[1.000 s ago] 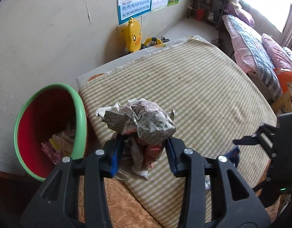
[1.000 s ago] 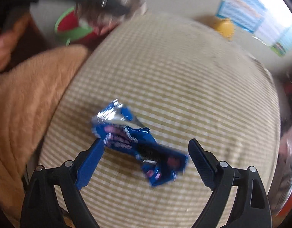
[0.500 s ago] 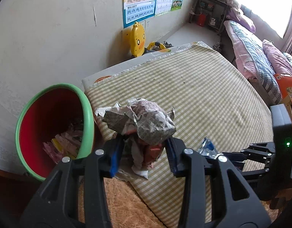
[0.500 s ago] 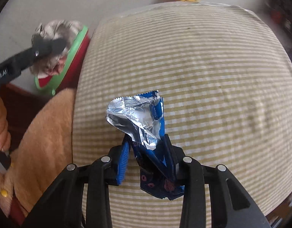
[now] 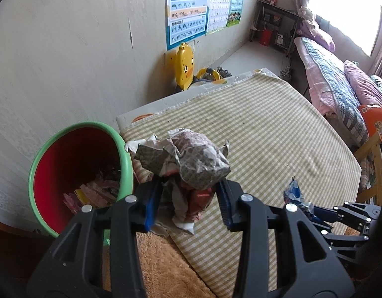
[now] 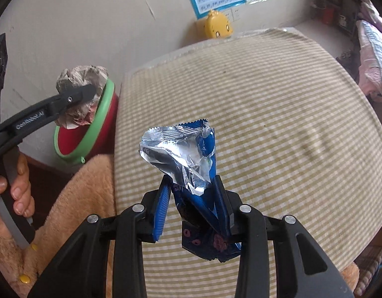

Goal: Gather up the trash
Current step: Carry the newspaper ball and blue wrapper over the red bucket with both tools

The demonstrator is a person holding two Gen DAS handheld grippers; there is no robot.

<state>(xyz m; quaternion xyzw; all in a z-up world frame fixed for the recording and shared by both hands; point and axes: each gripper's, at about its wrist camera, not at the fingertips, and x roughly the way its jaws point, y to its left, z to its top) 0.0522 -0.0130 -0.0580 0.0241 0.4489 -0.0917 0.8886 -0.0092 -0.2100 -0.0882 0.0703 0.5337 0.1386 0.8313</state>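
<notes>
My left gripper [image 5: 188, 198] is shut on a crumpled grey paper ball [image 5: 186, 156], held above the table's near-left corner, just right of the red bin with a green rim [image 5: 76, 173]. The ball [image 6: 79, 79] and the bin [image 6: 91, 134] also show in the right wrist view. My right gripper [image 6: 193, 196] is shut on a blue snack wrapper [image 6: 186, 154] with its silver inside showing, held above the checked tablecloth [image 6: 277, 114]. The wrapper [image 5: 294, 193] shows at the lower right of the left wrist view.
The bin holds pink and yellow scraps [image 5: 91, 193]. An orange fuzzy cloth [image 5: 161, 260] lies at the table's near edge. A yellow duck toy [image 5: 184, 65] stands by the wall behind the table. A bed [image 5: 340, 84] is at the right.
My right gripper closed on the blue wrapper and lifted it off the tablecloth. My left gripper kept hold of the paper ball and drifted slightly.
</notes>
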